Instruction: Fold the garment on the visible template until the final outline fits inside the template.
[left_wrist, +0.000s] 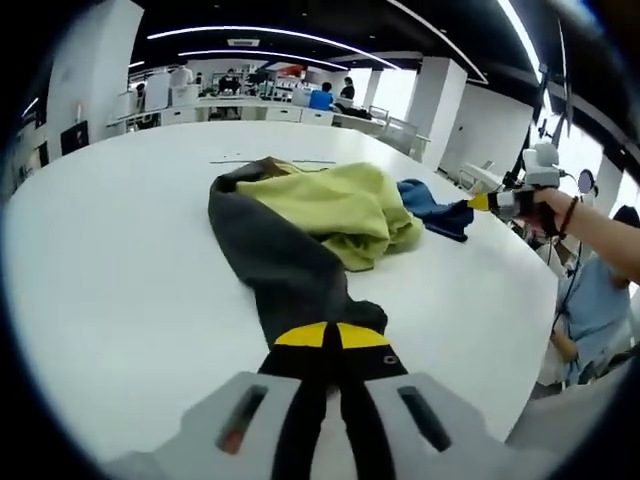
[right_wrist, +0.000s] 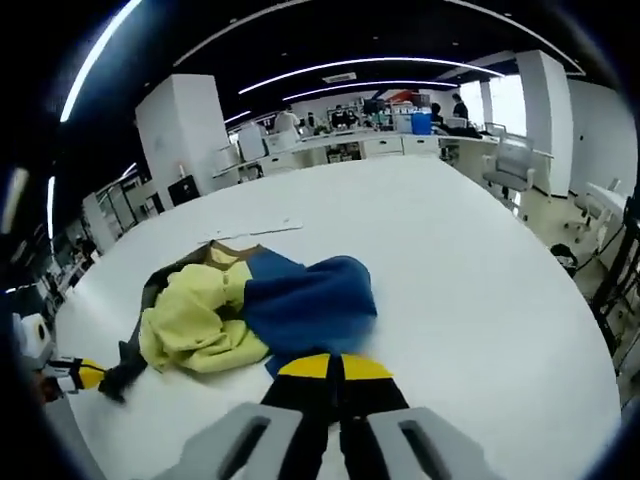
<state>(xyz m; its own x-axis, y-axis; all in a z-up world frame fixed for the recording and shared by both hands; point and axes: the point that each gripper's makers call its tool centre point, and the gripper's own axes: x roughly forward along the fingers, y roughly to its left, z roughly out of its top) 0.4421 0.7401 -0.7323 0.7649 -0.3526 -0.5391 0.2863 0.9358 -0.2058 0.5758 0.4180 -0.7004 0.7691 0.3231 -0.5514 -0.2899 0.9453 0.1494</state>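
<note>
You hold the garment (left_wrist: 300, 225) at two ends on the white bench (left_wrist: 110, 300): your left gripper (left_wrist: 330, 340) has its jaws closed on the dark grey section, and your right gripper (right_wrist: 335, 372) has its jaws closed on the blue section. The risk from here is that pulling the ends apart unevenly drags the whole bundle toward one edge of the bench, or slips the cloth free of one grip, leaving it bunched. The garment lies crumpled around the middle of the bench, a three-colour heap of yellow-green, blue and dark grey, nowhere near a flat outline. A thin line on the bench (right_wrist: 255, 232) just past the heap may be the template's edge, though it is too faint to be sure.
</note>
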